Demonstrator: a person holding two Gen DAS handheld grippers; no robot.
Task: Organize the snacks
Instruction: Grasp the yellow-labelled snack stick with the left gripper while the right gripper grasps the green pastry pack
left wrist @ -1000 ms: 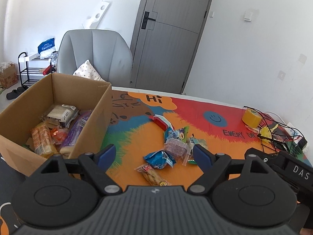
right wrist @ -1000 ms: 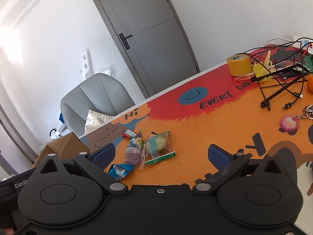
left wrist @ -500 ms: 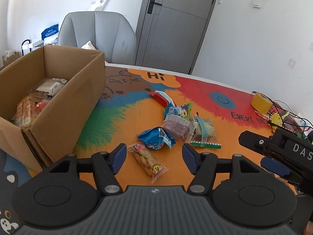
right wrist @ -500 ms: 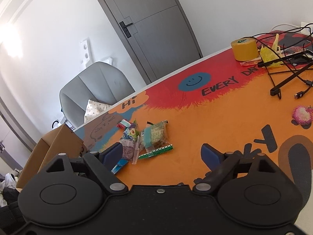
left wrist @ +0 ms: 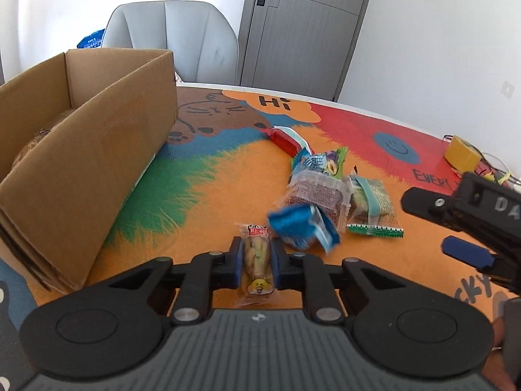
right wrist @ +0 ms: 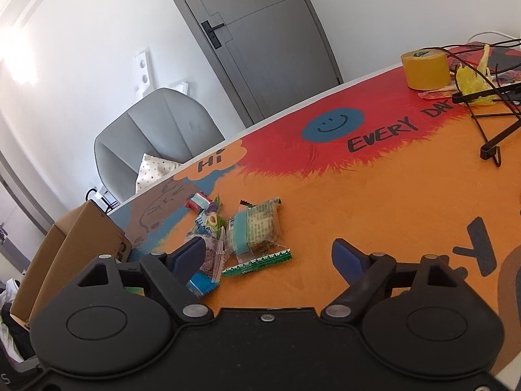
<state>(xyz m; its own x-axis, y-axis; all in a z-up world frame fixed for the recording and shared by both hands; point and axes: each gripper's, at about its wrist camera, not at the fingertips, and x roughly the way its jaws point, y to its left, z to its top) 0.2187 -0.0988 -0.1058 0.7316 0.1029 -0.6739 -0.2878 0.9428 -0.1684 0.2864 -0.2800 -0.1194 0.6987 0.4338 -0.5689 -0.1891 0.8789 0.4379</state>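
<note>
My left gripper is shut on a clear biscuit packet with a red label, low over the colourful table mat. Just beyond it lie a blue packet, a purple-brown cake packet, a green-banded packet, a small colourful packet and a red-and-white packet. The cardboard box stands to the left; its contents are mostly hidden. My right gripper is open and empty, low beside the same pile; it also shows at the right of the left wrist view.
A yellow tape roll, a yellow wrapper and tangled black cables lie at the table's far right. A grey chair with a cushion stands behind the table, and a grey door is in the back wall.
My left gripper has dropped toward the table, moved forward and closed on the biscuit packet. The blue packet has shifted. My right gripper has moved lower and closer to the pile.
</note>
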